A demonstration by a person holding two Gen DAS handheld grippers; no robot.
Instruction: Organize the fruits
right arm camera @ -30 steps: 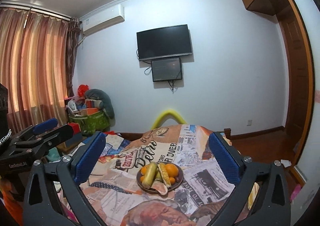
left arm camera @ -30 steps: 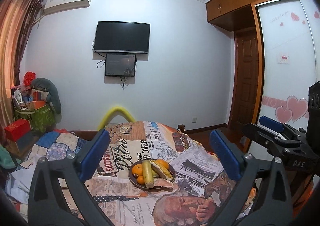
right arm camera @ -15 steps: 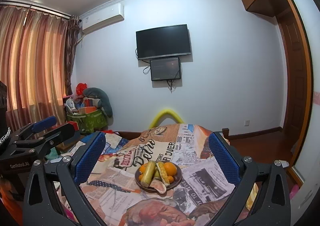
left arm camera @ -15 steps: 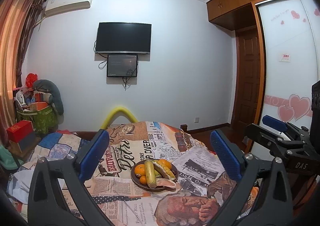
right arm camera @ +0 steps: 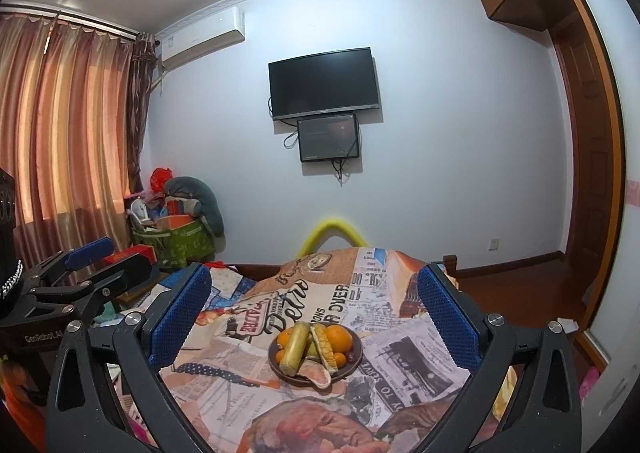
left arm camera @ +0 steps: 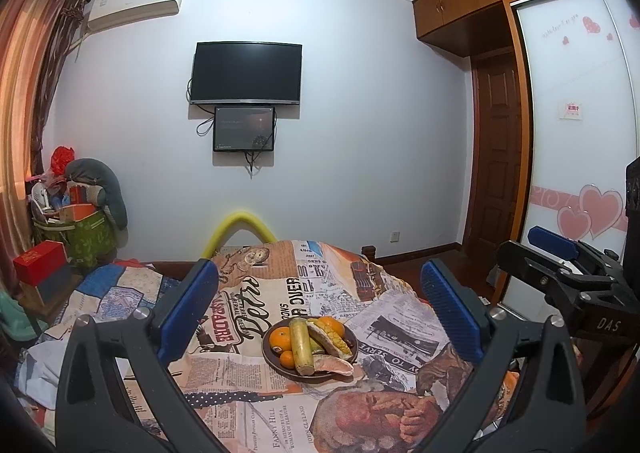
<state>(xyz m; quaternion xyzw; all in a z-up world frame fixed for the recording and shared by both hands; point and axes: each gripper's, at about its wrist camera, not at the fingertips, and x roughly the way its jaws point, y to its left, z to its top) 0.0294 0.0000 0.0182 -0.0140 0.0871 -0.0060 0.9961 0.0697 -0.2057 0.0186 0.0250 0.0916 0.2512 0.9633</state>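
A dark round plate (left arm camera: 280, 366) (right arm camera: 355, 361) sits on a table draped in a newspaper-print cloth (left arm camera: 256, 409) (right arm camera: 224, 413). It holds oranges (left arm camera: 280, 337) (right arm camera: 338, 337), a yellow-green banana (left arm camera: 301, 345) (right arm camera: 295, 347), a corn cob (left arm camera: 332, 339) (right arm camera: 325, 349) and a pinkish piece (left arm camera: 332, 365) (right arm camera: 318, 373). My left gripper (left arm camera: 320, 301) hovers open above and short of the plate, nothing between its blue pads. My right gripper (right arm camera: 314, 303) is open too, framing the plate from nearer. Each gripper shows at the edge of the other's view.
Beyond the table, a yellow foam arch (left arm camera: 240, 229) stands before a white wall with a TV (left arm camera: 246, 73). A green bag of clutter (left arm camera: 88, 237) and red box (left arm camera: 40, 261) sit at left. A wooden door (left arm camera: 500, 157) and wardrobe are at right.
Both views have shifted slightly, and the plate sits a little further right in the left wrist view. Both grippers stay open. Nothing on the plate has moved.
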